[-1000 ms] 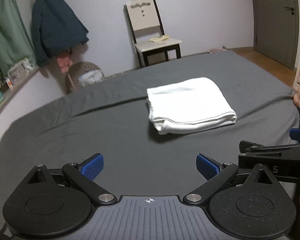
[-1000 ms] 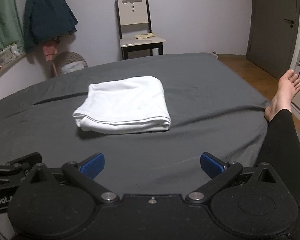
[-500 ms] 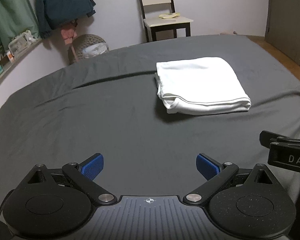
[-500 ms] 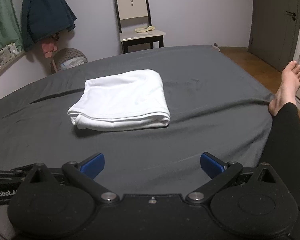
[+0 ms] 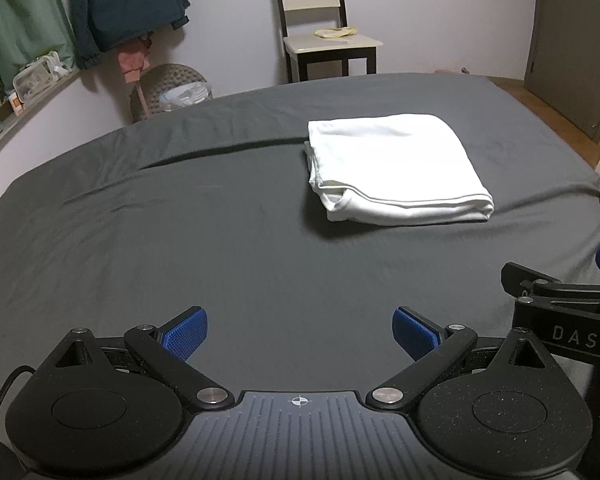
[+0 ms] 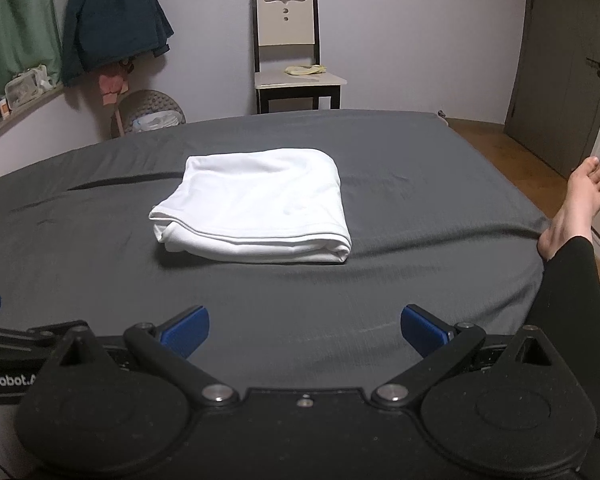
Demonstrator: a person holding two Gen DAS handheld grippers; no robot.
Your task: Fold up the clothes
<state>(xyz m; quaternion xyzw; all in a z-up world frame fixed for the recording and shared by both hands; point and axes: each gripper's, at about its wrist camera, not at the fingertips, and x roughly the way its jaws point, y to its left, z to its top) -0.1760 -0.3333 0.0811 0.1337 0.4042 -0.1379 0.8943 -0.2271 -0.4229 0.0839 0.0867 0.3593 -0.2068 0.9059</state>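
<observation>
A white garment (image 5: 392, 168) lies folded into a neat rectangle on the dark grey bed (image 5: 180, 232); it also shows in the right wrist view (image 6: 260, 208). My left gripper (image 5: 300, 334) is open and empty, held above the sheet well short of the garment. My right gripper (image 6: 305, 330) is open and empty too, held near the bed's front, apart from the garment. The right gripper's body shows at the right edge of the left wrist view (image 5: 560, 312).
A chair (image 6: 292, 52) stands against the far wall beyond the bed. A dark jacket (image 6: 112, 20) hangs at the left, with a round basket (image 6: 152, 114) below it. My leg and bare foot (image 6: 580, 208) rest on the bed's right edge. A door (image 6: 568, 60) is at right.
Both grippers have drawn back and shifted a little, so the folded garment sits farther off in view. The garment itself has not moved. Both grippers stayed open.
</observation>
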